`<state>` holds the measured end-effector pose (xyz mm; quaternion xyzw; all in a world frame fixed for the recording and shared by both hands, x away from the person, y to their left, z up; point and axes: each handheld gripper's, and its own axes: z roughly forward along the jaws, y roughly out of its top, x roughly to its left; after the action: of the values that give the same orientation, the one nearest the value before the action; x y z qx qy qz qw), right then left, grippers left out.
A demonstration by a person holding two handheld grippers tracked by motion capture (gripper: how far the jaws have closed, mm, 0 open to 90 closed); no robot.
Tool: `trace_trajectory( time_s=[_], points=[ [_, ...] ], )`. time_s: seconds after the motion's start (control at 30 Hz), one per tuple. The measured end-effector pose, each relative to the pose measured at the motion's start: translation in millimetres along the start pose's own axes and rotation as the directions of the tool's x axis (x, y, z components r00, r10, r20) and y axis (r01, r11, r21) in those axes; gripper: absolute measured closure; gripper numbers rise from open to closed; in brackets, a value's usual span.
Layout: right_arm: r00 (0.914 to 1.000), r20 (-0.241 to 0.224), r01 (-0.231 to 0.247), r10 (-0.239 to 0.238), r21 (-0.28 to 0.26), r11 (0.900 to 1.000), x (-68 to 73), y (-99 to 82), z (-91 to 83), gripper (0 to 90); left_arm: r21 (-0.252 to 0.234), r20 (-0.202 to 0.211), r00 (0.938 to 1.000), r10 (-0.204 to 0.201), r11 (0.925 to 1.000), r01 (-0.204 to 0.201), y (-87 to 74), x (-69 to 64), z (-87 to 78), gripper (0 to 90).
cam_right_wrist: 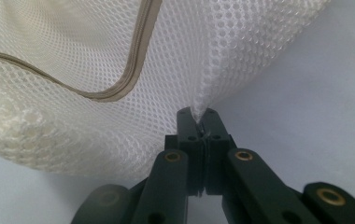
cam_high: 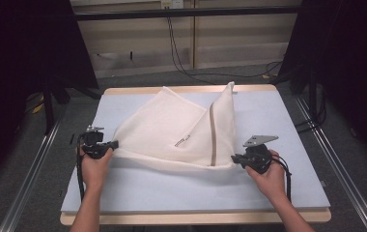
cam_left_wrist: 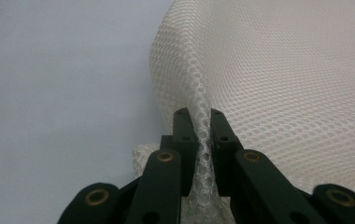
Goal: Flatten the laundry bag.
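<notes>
Now both near corners of mesh bag (cam_high: 172, 130) pinched: left gripper (cam_high: 114, 144) and right gripper (cam_high: 234, 157) clamped on fabric; bag half-lifted off table (cam_high: 181, 188), folding or spreading not yet done.

mesh bag (cam_high: 172, 130) on table (cam_high: 288, 121) — tools at corners

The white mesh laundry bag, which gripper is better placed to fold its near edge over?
Left, probably: the left gripper pinches a whole bunched fold of the white mesh laundry bag, while the right gripper nips only a corner tip.

Small label (cam_high: 183, 140) on mesh illegible
</notes>
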<state>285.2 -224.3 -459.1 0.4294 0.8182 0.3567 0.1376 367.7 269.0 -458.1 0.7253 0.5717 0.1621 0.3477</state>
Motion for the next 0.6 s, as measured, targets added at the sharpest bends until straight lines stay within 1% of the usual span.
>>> trace_trajectory(
  time_s=[0.03, 0.1, 0.13, 0.2, 0.23, 0.27, 0.33, 0.37, 0.4, 0.47, 0.53, 0.57, 0.6],
  points=[
    [1.0000, 0.001, -0.006, 0.006, 0.004, 1.0000, -0.6, -1.8, -1.0, 88.7, 0.003, 0.011, 0.9999, -0.009, 1.0000, 0.009, -1.1, -2.3, 1.5, 84.3],
    [0.9998, -0.002, -0.019, 0.019, 0.015, 0.9997, -3.7, -7.5, -4.0, 88.6, 0.008, 0.025, 0.9996, 0.008, 0.9999, -0.008, -3.2, -7.3, 3.3, 83.9],
    [0.9992, -0.003, -0.039, 0.040, 0.016, 0.9991, -5.0, -11.0, -5.6, 88.6, 0.026, 0.036, 0.9991, 0.020, 0.9994, -0.021, -3.5, -9.9, 3.9, 83.8],
    [0.9987, -0.005, -0.051, 0.052, 0.034, 0.9981, -8.3, -17.6, -9.6, 88.5, 0.017, 0.039, 0.9986, 0.036, 0.9992, -0.037, -3.8, -16.6, 5.1, 83.5],
    [0.9981, -0.009, -0.060, 0.060, 0.034, 0.9976, -9.3, -21.0, -11.4, 88.4, 0.017, 0.043, 0.9981, 0.044, 0.9988, -0.045, -3.4, -19.5, 4.9, 83.4],
    [0.9979, -0.007, -0.064, 0.064, 0.033, 0.9974, -9.8, -23.9, -13.6, 88.3, 0.009, 0.043, 0.9981, 0.044, 0.9990, -0.044, -3.2, -22.3, 4.9, 83.3],
    [0.9970, -0.021, -0.074, 0.075, 0.031, 0.9968, -10.6, -27.7, -17.6, 87.9, 0.003, 0.046, 0.9973, 0.057, 0.9983, -0.058, -3.0, -25.5, 4.2, 83.1],
    [0.9968, -0.011, -0.078, 0.079, 0.024, 0.9966, -10.0, -28.9, -19.7, 87.5, 0.005, 0.047, 0.9968, 0.064, 0.9979, -0.065, -3.1, -26.0, 3.7, 83.0],
    [0.9963, -0.014, -0.085, 0.085, 0.023, 0.9961, -9.3, -29.7, -21.9, 87.2, -0.001, 0.049, 0.9967, 0.064, 0.9979, -0.064, -3.4, -26.2, 3.6, 83.0],
    [0.9968, -0.022, -0.076, 0.076, 0.012, 0.9970, -9.2, -30.9, -23.3, 85.9, -0.003, 0.050, 0.9968, 0.062, 0.9981, -0.062, -3.9, -26.5, 3.7, 82.9],
    [0.9961, -0.023, -0.085, 0.085, 0.005, 0.9963, -8.6, -30.6, -24.1, 78.8, -0.009, 0.051, 0.9970, 0.058, 0.9983, -0.058, -3.9, -26.6, 3.6, 82.7],
    [0.9961, -0.016, -0.086, 0.086, -0.004, 0.9962, -8.8, -30.1, -24.6, 72.9, -0.010, 0.053, 0.9968, 0.059, 0.9982, -0.059, -3.8, -26.6, 3.5, 82.7],
    [0.9957, -0.007, -0.092, 0.092, -0.014, 0.9957, -9.3, -29.1, -25.9, 67.0, -0.013, 0.046, 0.9969, 0.064, 0.9979, -0.063, -3.7, -26.3, 3.2, 82.6]
  ],
)
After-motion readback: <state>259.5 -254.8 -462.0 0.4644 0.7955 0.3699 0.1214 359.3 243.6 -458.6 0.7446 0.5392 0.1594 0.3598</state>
